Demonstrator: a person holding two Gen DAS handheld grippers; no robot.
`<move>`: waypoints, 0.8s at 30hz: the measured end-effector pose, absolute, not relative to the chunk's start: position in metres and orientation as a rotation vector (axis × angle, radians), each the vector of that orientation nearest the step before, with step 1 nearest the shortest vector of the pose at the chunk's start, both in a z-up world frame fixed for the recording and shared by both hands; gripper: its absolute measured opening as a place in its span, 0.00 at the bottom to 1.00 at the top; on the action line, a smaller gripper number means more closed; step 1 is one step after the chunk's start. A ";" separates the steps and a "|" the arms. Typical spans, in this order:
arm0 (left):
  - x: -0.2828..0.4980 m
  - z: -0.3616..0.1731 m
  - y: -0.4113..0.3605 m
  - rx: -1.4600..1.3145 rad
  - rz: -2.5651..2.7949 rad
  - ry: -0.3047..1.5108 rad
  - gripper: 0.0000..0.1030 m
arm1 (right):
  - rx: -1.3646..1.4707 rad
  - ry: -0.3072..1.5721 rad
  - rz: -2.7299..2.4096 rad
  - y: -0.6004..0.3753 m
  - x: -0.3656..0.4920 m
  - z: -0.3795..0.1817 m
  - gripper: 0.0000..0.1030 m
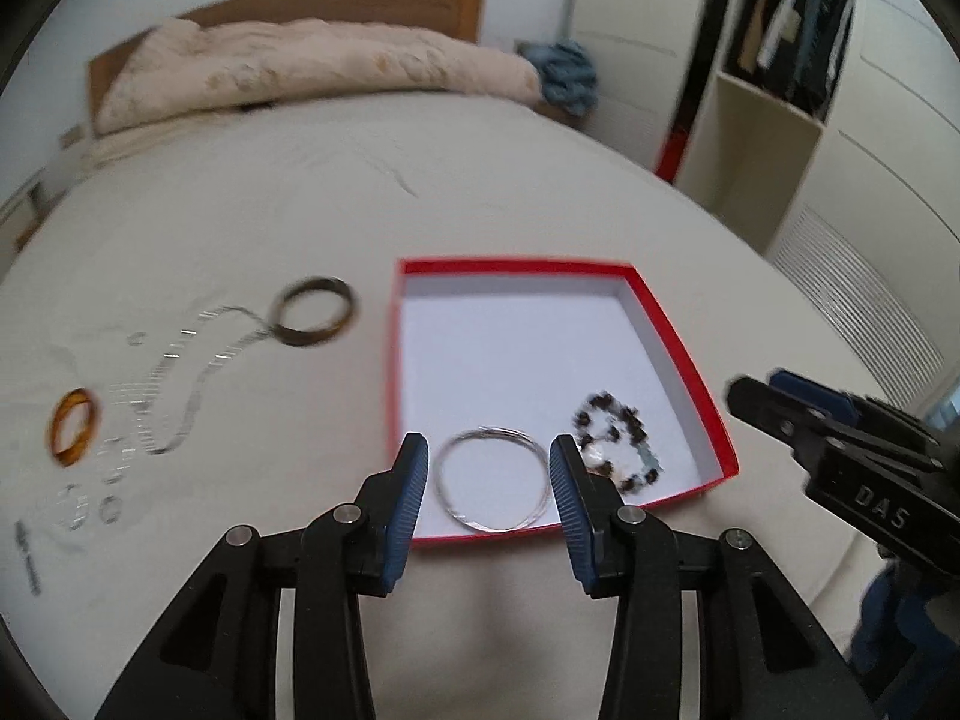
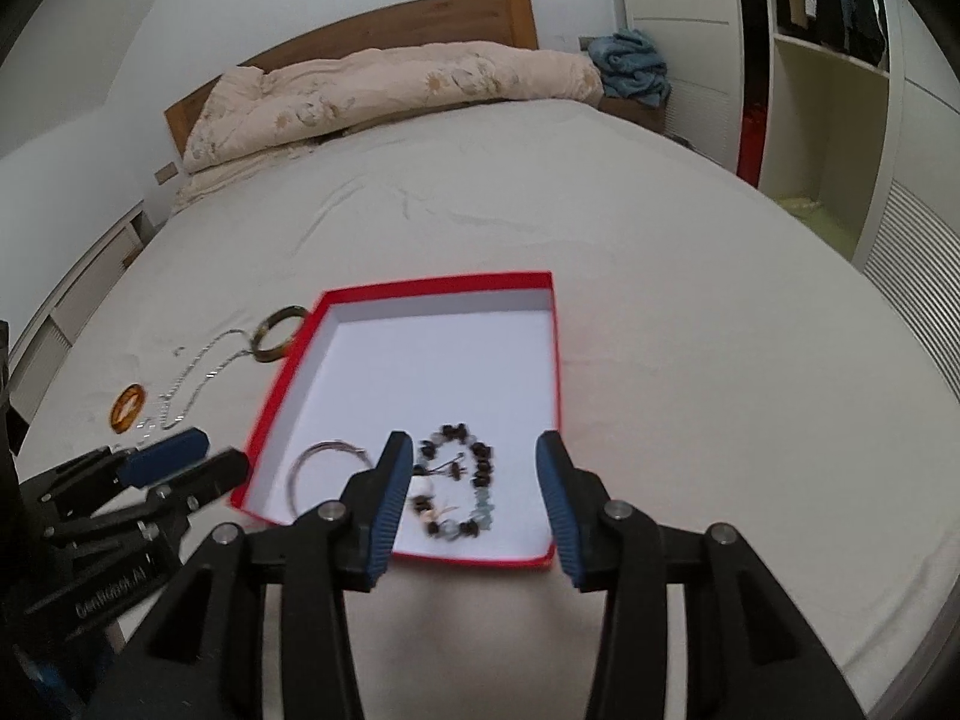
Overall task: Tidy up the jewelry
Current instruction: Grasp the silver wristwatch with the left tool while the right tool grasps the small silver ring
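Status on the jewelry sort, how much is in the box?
Done: silver hoop and beaded bracelet lie inside the red box. In hand: nothing; both hand-held grippers open. Left on the bed: dark bangle, amber ring, silver chain, several small blurred pieces.

A big bed with a smooth cream sheet (image 2: pixel 660 312) fills the room. A puffy pink flowered blanket (image 2: pixel 384 96) lies against the brown wooden headboard (image 2: pixel 384 30). White walls stand behind (a tall white wardrobe (image 2: pixel 840 138) stands open at the right).
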State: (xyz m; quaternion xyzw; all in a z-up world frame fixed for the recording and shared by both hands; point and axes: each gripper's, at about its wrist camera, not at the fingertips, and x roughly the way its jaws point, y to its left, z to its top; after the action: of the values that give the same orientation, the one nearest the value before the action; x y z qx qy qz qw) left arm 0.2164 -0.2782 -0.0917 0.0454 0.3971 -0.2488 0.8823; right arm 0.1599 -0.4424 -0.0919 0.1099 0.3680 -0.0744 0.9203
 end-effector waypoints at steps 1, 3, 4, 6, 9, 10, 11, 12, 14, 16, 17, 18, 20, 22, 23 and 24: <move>0.214 -0.086 -0.270 0.090 -0.495 0.823 0.41 | 0.223 0.751 -0.145 -0.439 0.157 -0.087 0.40; 0.210 -0.077 -0.252 0.086 -0.462 0.831 0.41 | 0.218 0.737 -0.129 -0.431 0.148 -0.077 0.40; 0.207 -0.072 -0.241 0.089 -0.442 0.839 0.41 | 0.223 0.722 -0.115 -0.423 0.140 -0.069 0.40; 0.200 -0.063 -0.218 0.087 -0.398 0.832 0.42 | 0.232 0.707 -0.081 -0.409 0.131 -0.060 0.40; 0.184 -0.054 -0.174 0.087 -0.304 0.809 0.58 | 0.239 0.689 -0.016 -0.381 0.120 -0.052 0.40; 0.179 -0.052 -0.157 0.086 -0.269 0.802 0.59 | 0.243 0.682 0.010 -0.370 0.116 -0.050 0.40; 0.175 -0.051 -0.140 0.083 -0.237 0.801 0.59 | 0.244 0.679 0.030 -0.360 0.113 -0.050 0.40; 0.171 -0.051 -0.125 0.076 -0.215 0.801 0.59 | 0.244 0.676 0.050 -0.349 0.111 -0.050 0.40; 0.165 -0.052 -0.091 0.059 -0.157 0.802 0.59 | 0.246 0.674 0.088 -0.326 0.107 -0.051 0.40; 0.160 -0.056 -0.056 0.047 -0.092 0.797 0.59 | 0.245 0.678 0.127 -0.298 0.107 -0.055 0.40; 0.160 -0.059 -0.042 0.042 -0.067 0.798 0.59 | 0.246 0.680 0.137 -0.291 0.106 -0.057 0.40; 0.157 -0.064 -0.028 0.033 -0.046 0.801 0.59 | 0.246 0.688 0.165 -0.275 0.109 -0.060 0.40; 0.158 -0.073 0.001 0.010 0.004 0.807 0.59 | 0.235 0.703 0.199 -0.253 0.113 -0.066 0.40; 0.164 -0.084 0.026 -0.016 0.048 0.819 0.59 | 0.205 0.734 0.249 -0.223 0.123 -0.076 0.40; 0.166 -0.088 0.037 -0.031 0.063 0.825 0.59 | 0.192 0.745 0.268 -0.211 0.127 -0.080 0.40; 0.170 -0.093 0.047 -0.044 0.074 0.830 0.59 | 0.174 0.763 0.298 -0.194 0.135 -0.087 0.40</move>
State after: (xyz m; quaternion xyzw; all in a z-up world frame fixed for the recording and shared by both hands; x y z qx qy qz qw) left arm 0.1702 0.0471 -0.0932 -0.0214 0.4031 0.0360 0.9142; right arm 0.1346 -0.1939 -0.0866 0.0842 0.3706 0.1447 0.9136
